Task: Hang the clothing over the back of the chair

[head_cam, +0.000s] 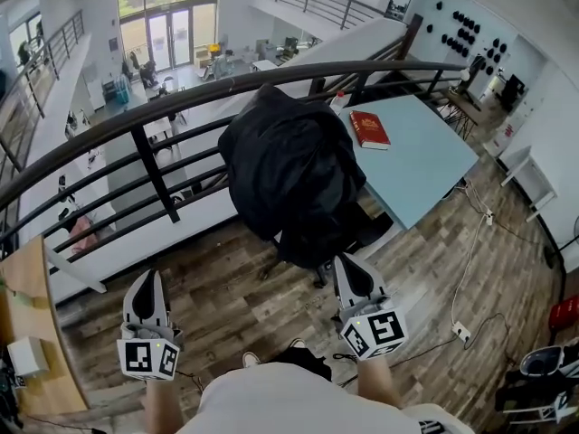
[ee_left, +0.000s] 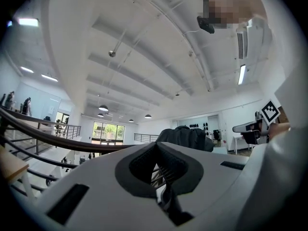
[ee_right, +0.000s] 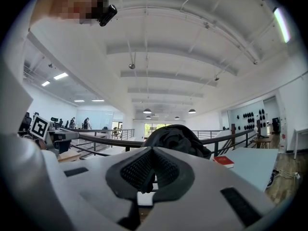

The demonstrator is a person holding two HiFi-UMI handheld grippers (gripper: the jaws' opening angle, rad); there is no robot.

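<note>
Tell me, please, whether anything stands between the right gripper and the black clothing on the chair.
Nothing visible does. The black clothing hangs straight ahead of the right gripper, and only open space separates them. That gripper's jaws are together and empty. The red book lies on the table, off to the side.

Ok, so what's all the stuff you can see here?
jacket: one, black, draped over the chair back
chair: one, dark, mostly hidden under the jacket
table: one, pale blue, right of the chair
book: one, red, on the table
railing: one, dark, behind the chair
floor: one, brown wood, underneath everything
left gripper: one, white, shut and empty, bottom left
right gripper: one, white, shut and empty, below the jacket
</note>
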